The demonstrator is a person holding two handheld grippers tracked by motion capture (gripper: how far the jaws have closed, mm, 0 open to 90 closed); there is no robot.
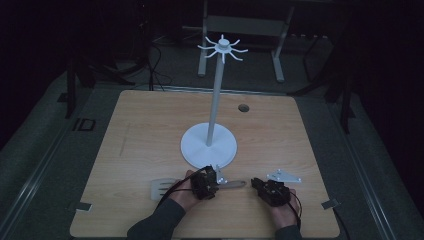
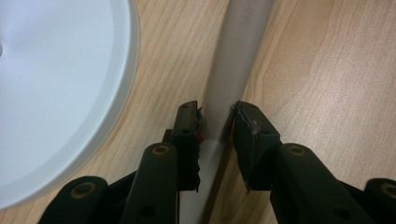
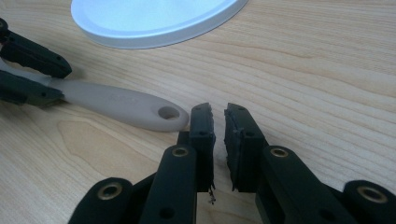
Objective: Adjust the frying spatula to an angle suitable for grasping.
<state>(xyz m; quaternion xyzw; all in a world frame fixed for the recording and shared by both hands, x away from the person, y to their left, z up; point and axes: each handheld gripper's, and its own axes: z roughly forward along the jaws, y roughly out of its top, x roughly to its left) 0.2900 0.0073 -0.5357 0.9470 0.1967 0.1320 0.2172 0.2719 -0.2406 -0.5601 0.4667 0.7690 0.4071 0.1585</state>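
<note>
Now the left gripper has its two black jaws squeezed on the long grey plastic handle of the flat slotted spatula, which lies flat on the light wooden table. The pads press the handle from both sides, near its middle. In the high view the spatula lies near the front edge of the table, its slotted blade pointing left and its handle end with the hole pointing right, just in front of the round foot of the tall white stand with hooks on top.

The right gripper has its jaws almost together with only a thin gap, and nothing is between them. It rests just beside the hole end of the handle, not touching it.

The job looks to be at its start. The grab is done. The spatula is not lifted yet, and no hook on the stand has anything on it. Probably lifting it and hanging it by its hole is what is left.

Counting: one spatula, one stand, two grippers, one table.
</note>
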